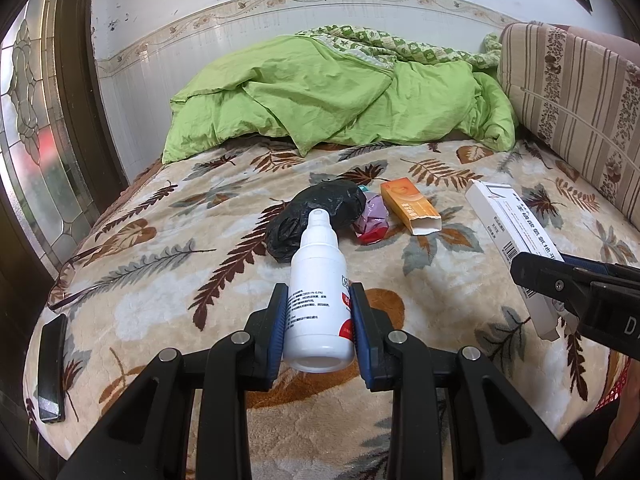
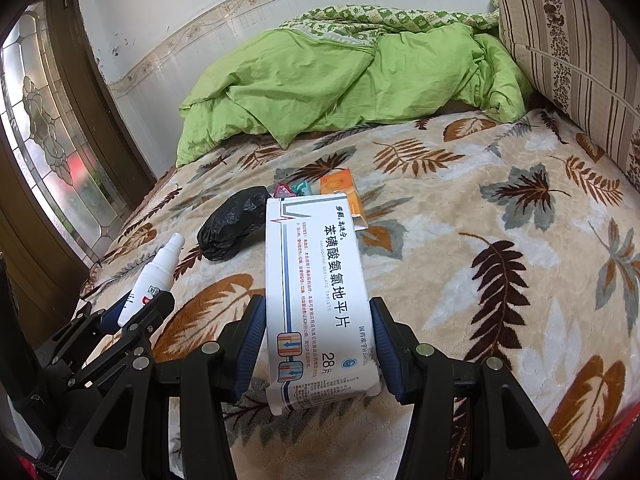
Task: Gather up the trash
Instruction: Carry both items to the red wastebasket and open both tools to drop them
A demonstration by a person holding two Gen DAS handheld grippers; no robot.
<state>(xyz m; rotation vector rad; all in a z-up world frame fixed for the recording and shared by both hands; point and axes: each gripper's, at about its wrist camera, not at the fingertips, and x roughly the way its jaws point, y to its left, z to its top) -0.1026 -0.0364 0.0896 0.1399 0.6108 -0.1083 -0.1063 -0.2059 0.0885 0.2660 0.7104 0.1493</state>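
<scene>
My left gripper (image 1: 319,300) is shut on a white spray bottle (image 1: 318,292), held nozzle-forward above the leaf-patterned blanket (image 1: 160,280). My right gripper (image 2: 318,312) is shut on a long white medicine box (image 2: 316,300), also seen at the right edge of the left wrist view as the medicine box (image 1: 504,220). The spray bottle (image 2: 150,280) and left gripper (image 2: 136,308) show at lower left of the right wrist view. On the blanket ahead lie a crumpled black plastic bag (image 1: 316,216), an open orange carton (image 1: 412,208) and small pink and red wrappers (image 1: 374,220).
A rumpled green duvet (image 1: 340,96) lies at the bed's far end against the wall. A striped floral cushion (image 1: 572,92) stands at the right. A black phone-like slab (image 1: 52,368) rests near the bed's left edge. A red mesh basket (image 2: 600,448) shows at lower right.
</scene>
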